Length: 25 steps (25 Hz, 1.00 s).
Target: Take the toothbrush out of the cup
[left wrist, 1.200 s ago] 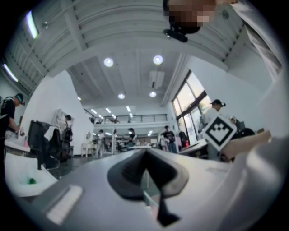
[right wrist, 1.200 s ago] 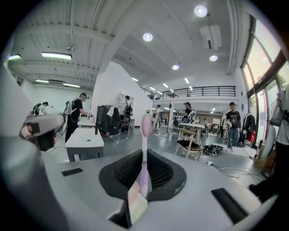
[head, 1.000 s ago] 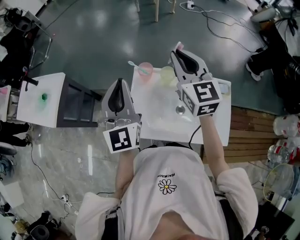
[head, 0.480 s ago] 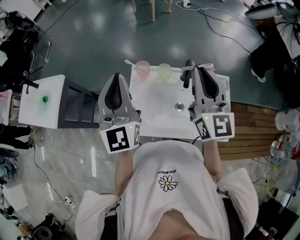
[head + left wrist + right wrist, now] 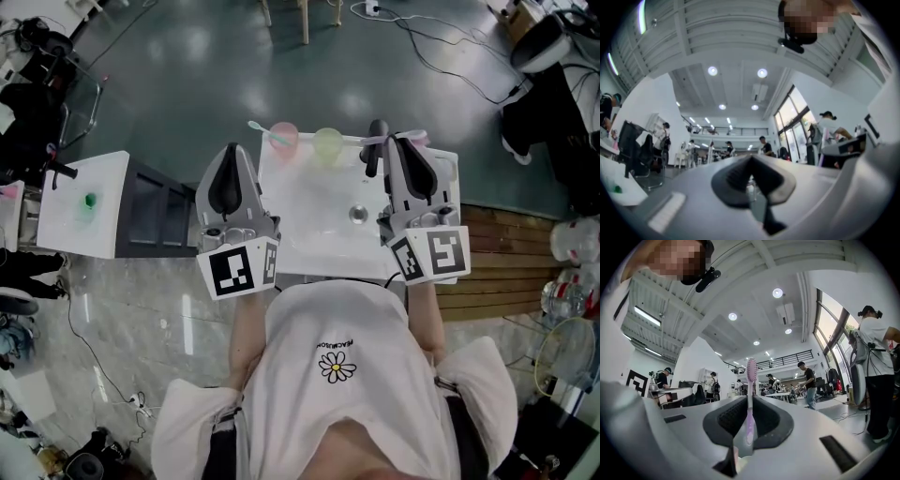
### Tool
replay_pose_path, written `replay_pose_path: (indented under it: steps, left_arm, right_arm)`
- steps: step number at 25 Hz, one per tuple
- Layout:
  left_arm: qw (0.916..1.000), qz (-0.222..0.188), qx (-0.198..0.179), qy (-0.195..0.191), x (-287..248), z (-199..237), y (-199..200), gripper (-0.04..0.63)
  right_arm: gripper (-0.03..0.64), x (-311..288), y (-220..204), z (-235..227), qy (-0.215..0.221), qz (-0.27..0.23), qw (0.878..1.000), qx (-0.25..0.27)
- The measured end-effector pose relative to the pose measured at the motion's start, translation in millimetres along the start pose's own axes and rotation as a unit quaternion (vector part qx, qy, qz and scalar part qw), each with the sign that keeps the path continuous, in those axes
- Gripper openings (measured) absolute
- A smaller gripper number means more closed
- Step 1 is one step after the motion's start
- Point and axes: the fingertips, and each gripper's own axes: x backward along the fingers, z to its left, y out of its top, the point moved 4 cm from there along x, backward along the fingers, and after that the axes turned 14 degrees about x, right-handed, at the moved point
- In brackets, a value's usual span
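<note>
The right gripper (image 5: pixel 750 423) is pinching a pink toothbrush (image 5: pixel 751 380) between its jaws, the bristle head sticking out past the tips. The left gripper (image 5: pixel 751 171) is holding nothing, its jaws pressed together.

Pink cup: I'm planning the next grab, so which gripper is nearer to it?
Left. The left gripper sits just left of the pink cup; the right gripper, shut on a toothbrush, is beyond the green cup.

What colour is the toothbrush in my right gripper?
The toothbrush is pale lilac, pinker at the head; clearest in the right gripper view.
</note>
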Motion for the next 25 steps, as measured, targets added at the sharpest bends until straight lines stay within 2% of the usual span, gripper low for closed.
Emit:
replay_pose_path:
  steps: [2,3,4,6,9,11,14,15,18,21,23,25]
  left_arm:
    - [0.9999,-0.001,0.008,-0.01,-14.3,6.4,4.3,0.008]
    - [0.9997,0.003,0.016,-0.017,-22.6,10.2,4.3,0.026]
    - [0.9993,0.012,0.025,-0.024,-31.3,14.4,0.3,0.08]
    - [0.9976,0.048,0.04,-0.03,-48.1,25.2,-20.9,0.099]
    - [0.9914,0.117,0.057,-0.009,-65.8,46.7,-71.7,0.148]
    - [0.9825,0.158,0.097,0.015,-71.0,64.0,-109.4,0.186]
    - [0.9589,0.189,0.204,0.057,-76.3,92.3,-162.2,0.217]
    - [0.9512,0.197,0.228,0.067,-78.3,99.4,-177.0,0.224]
    - [0.9346,0.225,0.264,0.079,-81.4,111.2,-210.3,0.227]
    - [0.9223,0.245,0.287,0.084,-81.1,115.4,-230.6,0.225]
    - [0.9163,0.255,0.298,0.08,-80.8,113.9,-240.9,0.221]
    - [0.9073,0.267,0.319,0.059,-82.7,108.4,-251.1,0.19]
  right_arm:
    - [0.034,0.0,-2.1,0.2,0.002,0.003,1.0,0.005]
    - [0.034,0.1,-3.2,0.4,0.002,0.005,1.0,0.006]
    - [0.034,0.4,-4.2,0.7,0.001,0.008,1.0,0.006]
    - [0.034,1.1,-5.9,1.1,-0.002,0.013,1.0,0.002]
    - [0.034,4.5,-7.2,2.1,-0.001,0.022,1.0,0.002]
    - [0.034,8.6,-9.3,2.4,-0.001,0.03,1.0,0.008]
    - [0.035,12.9,-18.7,0.6,-0.001,0.05,0.999,0.013]
    - [0.035,14.3,-22.3,-0.3,-0.003,0.056,0.998,0.011]
    - [0.035,20.3,-29.0,-3.0,-0.011,0.069,0.998,-0.003]
    - [0.035,24.3,-30.9,-6.6,-0.017,0.076,0.997,-0.005]
    - [0.035,26.7,-31.0,-8.5,-0.022,0.079,0.997,-0.002]
    - [0.035,28.6,-30.7,-9.4,-0.026,0.08,0.996,0.0]
